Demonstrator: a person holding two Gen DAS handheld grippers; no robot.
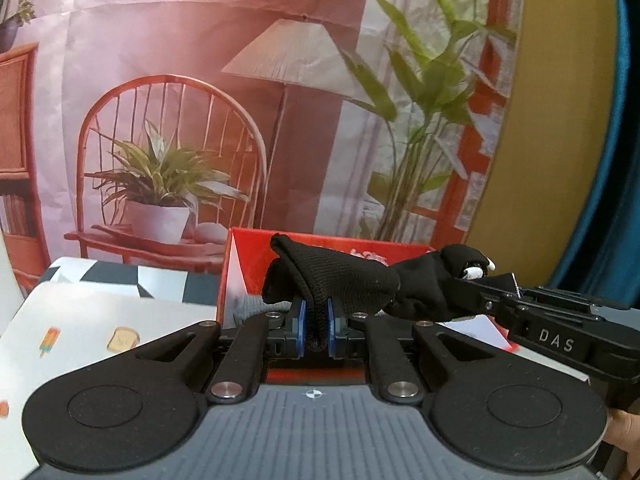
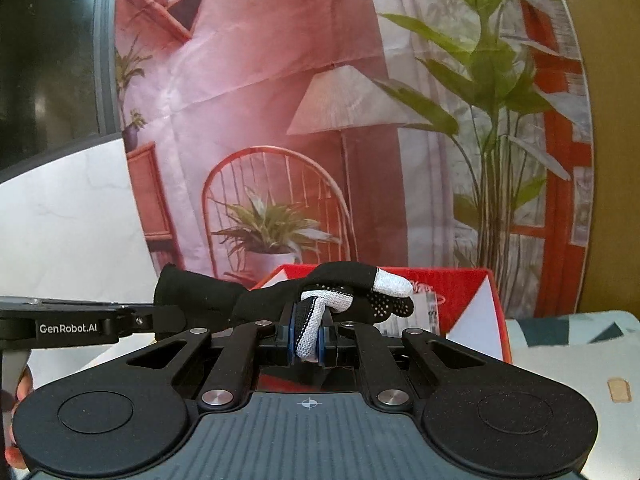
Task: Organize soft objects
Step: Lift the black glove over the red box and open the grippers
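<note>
Glove point(image 1: 344, 276) hides most of red box's point(image 1: 248, 256) interior.

Black glove point(image 2: 276, 300), white dotted fingertips; red box point(image 2: 460, 284).

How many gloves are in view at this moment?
1. The black glove hangs in the air between both grippers, in front of the red box: cuff in the left gripper, white fingertip in the right gripper. The box may hide more.
</note>
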